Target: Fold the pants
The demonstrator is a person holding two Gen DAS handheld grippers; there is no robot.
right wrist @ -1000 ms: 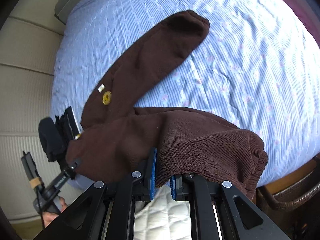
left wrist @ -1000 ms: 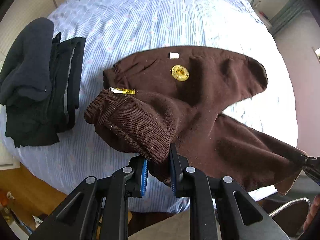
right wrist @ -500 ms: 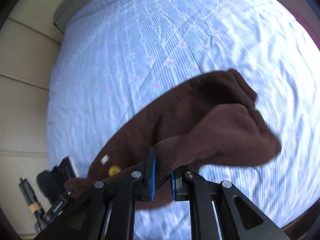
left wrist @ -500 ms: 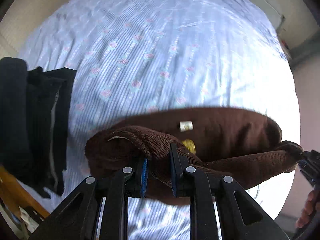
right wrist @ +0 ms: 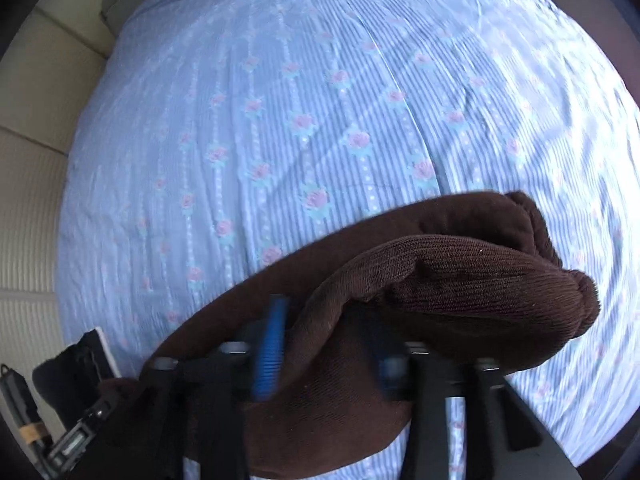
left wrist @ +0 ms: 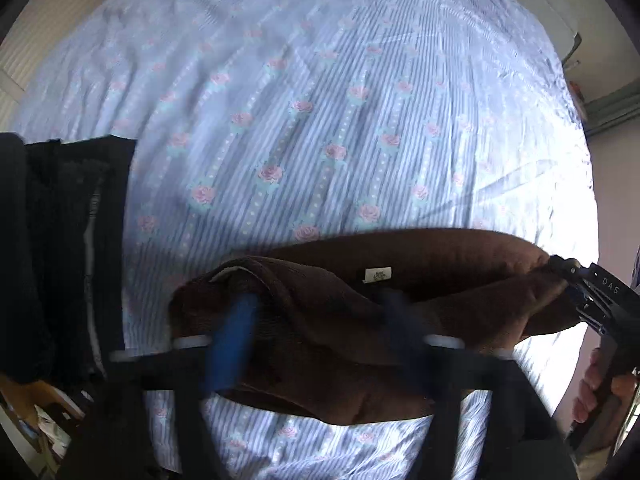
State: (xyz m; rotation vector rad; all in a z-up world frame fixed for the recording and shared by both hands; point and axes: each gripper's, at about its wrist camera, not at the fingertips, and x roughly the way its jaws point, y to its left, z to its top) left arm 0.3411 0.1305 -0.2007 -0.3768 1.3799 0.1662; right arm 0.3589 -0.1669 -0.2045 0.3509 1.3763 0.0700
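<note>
your left gripper (left wrist: 316, 320) is smeared by motion blur, so its fingers (left wrist: 234, 336) read only as a blue streak and a dark one. they stand wide and are opening, with the brown knit pants (left wrist: 400, 280) lying loose between them, not pinched. the small white label (left wrist: 377, 274) on the pants is too blurred to read. at the left edge a stack of dark clothes (left wrist: 60, 248) is cut off by the frame, and you cannot tell what garments they are.

your right gripper (right wrist: 328, 356) is blurred too; its fingers (right wrist: 272, 348) are partway apart and opening, and a ribbed fold of the pants (right wrist: 460, 292) drapes over the gap and hides one pad. both grippers point steeply down at the bed.

the pants lie folded on the striped blue bedsheet (left wrist: 320, 100) with pink roses, near its close edge. in the left wrist view your hand (left wrist: 596, 392) shows only partly at the right rim.
</note>
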